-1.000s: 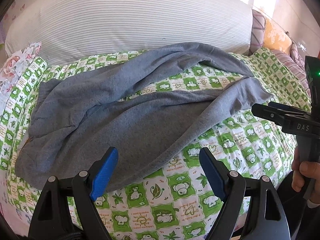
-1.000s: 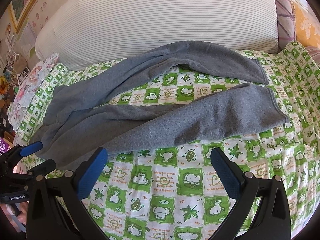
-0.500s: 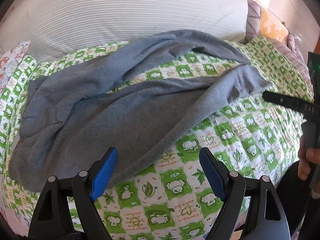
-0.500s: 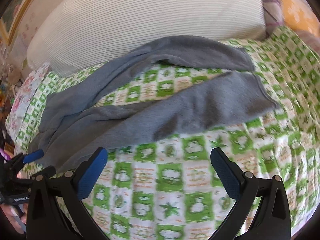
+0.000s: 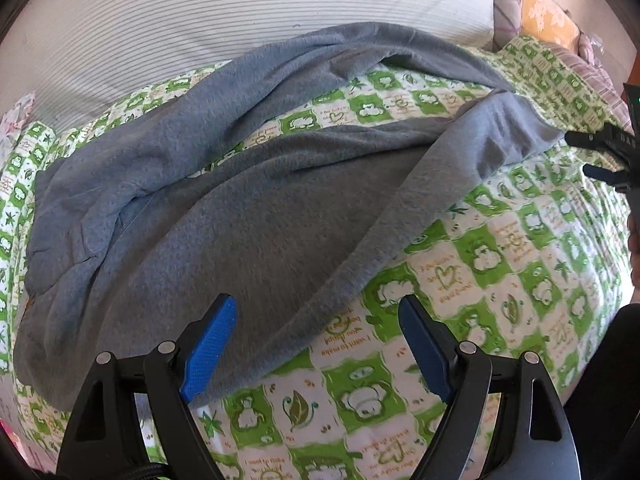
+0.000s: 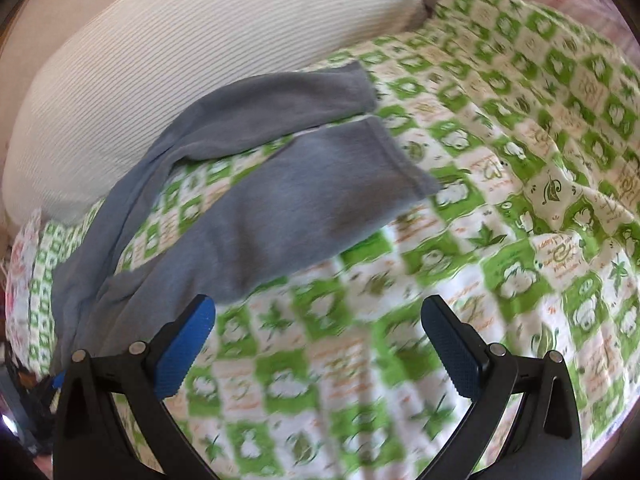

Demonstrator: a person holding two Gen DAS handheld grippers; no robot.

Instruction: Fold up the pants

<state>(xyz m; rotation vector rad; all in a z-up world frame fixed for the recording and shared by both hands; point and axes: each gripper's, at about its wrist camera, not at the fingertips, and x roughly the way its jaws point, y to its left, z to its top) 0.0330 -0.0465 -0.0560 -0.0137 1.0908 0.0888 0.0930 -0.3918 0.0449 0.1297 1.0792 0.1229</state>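
Note:
Grey fleece pants (image 5: 256, 216) lie spread on a green and white patterned bedsheet (image 5: 500, 248), waist at the left, two legs splayed toward the right. My left gripper (image 5: 318, 344) is open and empty, hovering just above the near edge of the nearer leg. My right gripper (image 6: 318, 344) is open and empty over the sheet, below and right of the nearer leg (image 6: 304, 200); the two cuffs (image 6: 400, 160) lie ahead of it. The right gripper's tips also show at the right edge of the left wrist view (image 5: 608, 156).
A large white striped pillow (image 5: 240, 24) lies behind the pants. Orange and striped cushions (image 5: 548, 12) sit at the far right. Floral fabric (image 6: 20, 264) lies at the left end of the bed. A hand holds the right gripper at the right edge.
Both grippers have moved closer to the bed. The right gripper has swung right toward the leg cuffs, and its view is blurred. The pants have not moved.

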